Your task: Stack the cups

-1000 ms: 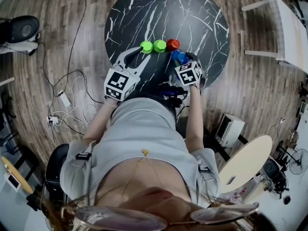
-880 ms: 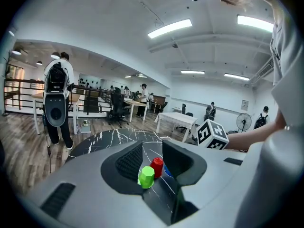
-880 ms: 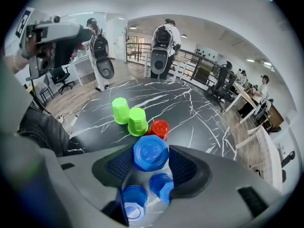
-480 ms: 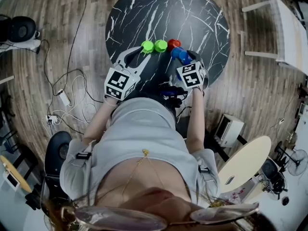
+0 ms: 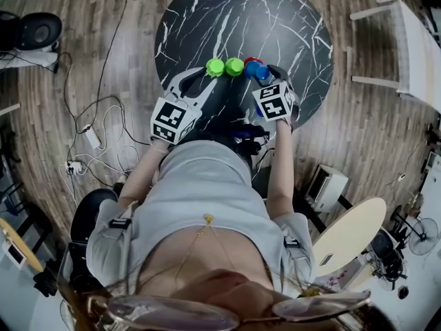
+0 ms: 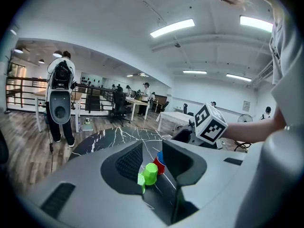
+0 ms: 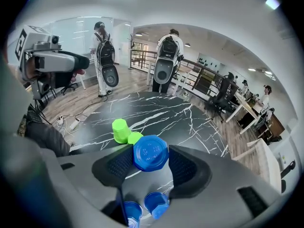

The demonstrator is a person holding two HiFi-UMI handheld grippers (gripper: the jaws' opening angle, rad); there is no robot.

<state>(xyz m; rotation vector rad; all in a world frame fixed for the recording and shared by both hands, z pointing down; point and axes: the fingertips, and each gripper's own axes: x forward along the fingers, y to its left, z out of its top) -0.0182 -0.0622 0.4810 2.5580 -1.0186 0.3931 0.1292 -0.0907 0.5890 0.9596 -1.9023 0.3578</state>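
Cup stacking: barely started imo, blue cup up in the R gripper

R gripper (image 7: 151,163) is clamped on an upside-down blue cup (image 7: 150,151), pads pressing both sides, base facing the cam. From the left gripper view the blue one sits right over the red cup (image 6: 159,165), so prob about to go on it, but can't tell if it's seated or just above. Two green cups (image 5: 216,67) (image 5: 234,66) are side by side on the black marble table (image 5: 241,12), touching or nearly, not stacked w/ anything, so those are left to do. L gripper (image 6: 152,153) has its jaws apart and nothing in them, aimed at the cup row from just short of it. Couple more blue bits show low in the right gripper view, can't tell what they are.
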